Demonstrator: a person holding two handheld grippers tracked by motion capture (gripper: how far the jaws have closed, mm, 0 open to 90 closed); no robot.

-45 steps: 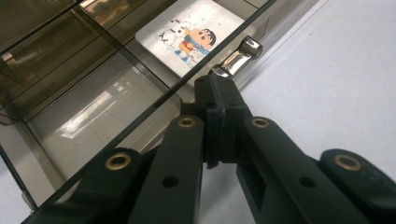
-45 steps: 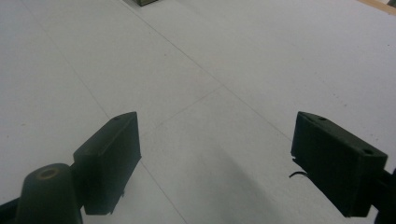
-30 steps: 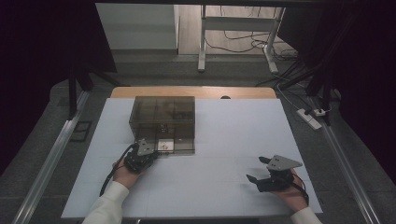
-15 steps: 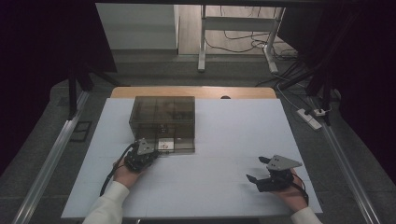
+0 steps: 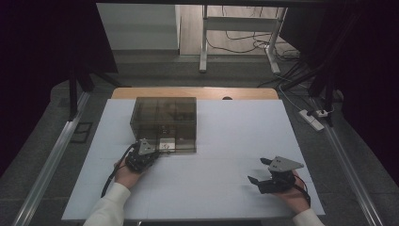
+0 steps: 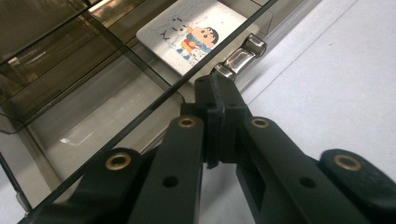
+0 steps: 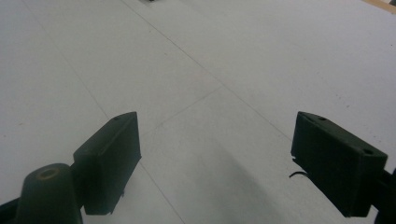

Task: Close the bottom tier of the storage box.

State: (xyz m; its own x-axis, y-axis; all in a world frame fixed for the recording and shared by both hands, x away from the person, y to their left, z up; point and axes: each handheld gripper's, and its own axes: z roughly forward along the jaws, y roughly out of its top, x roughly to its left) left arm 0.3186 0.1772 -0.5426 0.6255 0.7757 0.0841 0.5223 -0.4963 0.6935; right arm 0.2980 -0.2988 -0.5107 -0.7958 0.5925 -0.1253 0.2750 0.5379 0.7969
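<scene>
A smoky see-through box [image 5: 164, 117] stands on the white table [image 5: 226, 132], left of centre. Through its wall [image 6: 93, 84] I see a white card with a cartoon figure [image 6: 191, 35] lying inside. A small chrome handle [image 6: 243, 53] sticks out at the box's front bottom edge. My left gripper [image 6: 215, 81] is shut, and the handle's near end disappears between its tips. In the high view the left gripper [image 5: 153, 151] sits at the box's front left corner. My right gripper [image 5: 258, 170] rests open at the front right, over bare table [image 7: 217, 163], with nothing between its jaws.
A wooden strip [image 5: 197, 92] borders the table's far edge. Metal rails [image 5: 51, 155] run along both sides. Beyond the table are a desk frame [image 5: 203, 42], cables and a power strip [image 5: 314, 118] on the floor.
</scene>
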